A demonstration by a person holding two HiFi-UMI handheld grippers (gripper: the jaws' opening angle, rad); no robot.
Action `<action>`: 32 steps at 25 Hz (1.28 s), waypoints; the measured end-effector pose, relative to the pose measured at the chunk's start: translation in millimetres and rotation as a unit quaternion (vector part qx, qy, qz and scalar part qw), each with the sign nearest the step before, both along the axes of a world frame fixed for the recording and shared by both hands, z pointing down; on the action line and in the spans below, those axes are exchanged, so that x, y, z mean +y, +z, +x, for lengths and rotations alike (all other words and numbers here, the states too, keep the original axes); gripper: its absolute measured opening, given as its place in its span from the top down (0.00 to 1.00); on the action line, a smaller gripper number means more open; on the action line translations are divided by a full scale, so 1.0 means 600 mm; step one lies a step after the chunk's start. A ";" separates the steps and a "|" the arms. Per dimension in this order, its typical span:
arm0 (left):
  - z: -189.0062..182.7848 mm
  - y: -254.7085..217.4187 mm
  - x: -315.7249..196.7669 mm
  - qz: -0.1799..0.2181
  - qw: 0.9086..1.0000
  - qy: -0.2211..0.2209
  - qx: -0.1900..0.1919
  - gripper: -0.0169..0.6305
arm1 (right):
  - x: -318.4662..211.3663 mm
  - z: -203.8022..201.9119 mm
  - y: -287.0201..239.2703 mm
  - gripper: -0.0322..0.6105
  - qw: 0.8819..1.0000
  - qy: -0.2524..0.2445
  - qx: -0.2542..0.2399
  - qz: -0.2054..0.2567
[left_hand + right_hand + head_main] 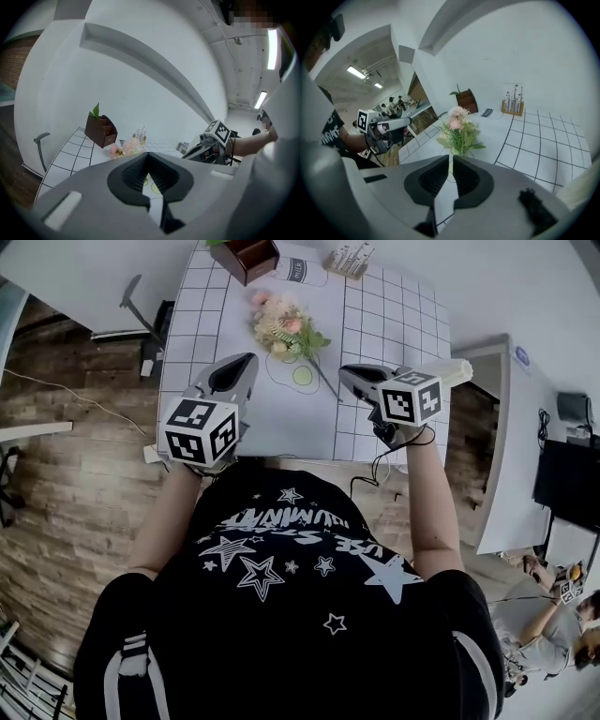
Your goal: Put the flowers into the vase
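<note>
- The left tool (pixel 246 362) (pixel 149 159) is closed, its dark pads pressed together with nothing between them; it is held just above the near part of the tabletop (pixel 384 324) and points across it.
- The right tool (pixel 347 374) (pixel 451 161) is closed too, only a thin slit showing between its pads, and it is empty; it tilts down toward the tabletop.
- Each tool carries a marker cube (pixel 199 431) at its rear, and the two tools are held side by side, well apart.
- The flowers (pixel 286 329) (pixel 125 148) (pixel 459 125), a small bunch of pink and cream blooms with green leaves, lie on the tabletop beyond both tools and roughly between them.
- Their thin stem runs back toward the right tool, and neither tool touches them.
- Just beside the stem, a yellow-green disc (pixel 302 376) shows on the white surface next to a drawn oval outline.
- The tabletop is white with a black grid of squares round a plain middle.
- At its far edge stand a brown wooden box (pixel 248 257) (pixel 101 131) (pixel 466 99) with a green leaf, and to its right a small wooden rack (pixel 349 259) (pixel 512 107) of thin upright pieces.
- No view lets me pick out a vase with any certainty.
</note>
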State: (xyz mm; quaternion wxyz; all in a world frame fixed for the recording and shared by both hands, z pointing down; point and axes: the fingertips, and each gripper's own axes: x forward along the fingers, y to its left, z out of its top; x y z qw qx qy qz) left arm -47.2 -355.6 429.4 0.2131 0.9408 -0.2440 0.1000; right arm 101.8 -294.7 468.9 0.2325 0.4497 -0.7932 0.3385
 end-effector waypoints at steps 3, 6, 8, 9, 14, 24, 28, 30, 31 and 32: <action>-0.004 0.008 -0.017 -0.007 1.000 0.008 0.005 0.96 | -0.019 -0.014 0.025 0.81 0.999 -0.015 0.007 -0.034; -0.008 0.016 -0.028 -0.014 1.000 0.015 0.007 0.96 | -0.035 -0.023 0.051 0.79 0.997 -0.030 0.025 -0.068; -0.011 0.020 -0.030 -0.017 1.000 0.018 0.007 0.96 | -0.044 -0.026 0.066 0.79 0.995 -0.039 0.035 -0.086; -0.012 0.022 -0.031 -0.018 1.000 0.019 0.007 0.96 | -0.048 -0.026 0.073 0.78 0.994 -0.042 0.039 -0.096; -0.018 0.036 -0.038 -0.030 1.000 0.004 0.006 0.96 | -0.058 -0.025 0.105 0.75 0.987 -0.058 0.045 -0.146; -0.012 0.048 -0.034 -0.044 0.999 -0.014 0.005 0.96 | -0.083 -0.041 0.153 0.75 0.973 -0.105 0.100 -0.181; -0.014 0.050 -0.030 -0.045 0.999 -0.013 0.001 0.96 | -0.091 -0.038 0.163 0.75 0.967 -0.105 0.118 -0.200; -0.019 0.053 -0.031 -0.048 0.999 -0.015 0.001 0.96 | -0.093 -0.038 0.169 0.75 0.965 -0.102 0.126 -0.206; -0.021 0.054 -0.031 -0.048 0.999 -0.016 0.000 0.96 | -0.094 -0.038 0.172 0.75 0.964 -0.101 0.132 -0.207; -0.023 0.054 -0.032 -0.048 0.999 -0.016 0.000 0.96 | -0.095 -0.038 0.175 0.75 0.963 -0.100 0.140 -0.207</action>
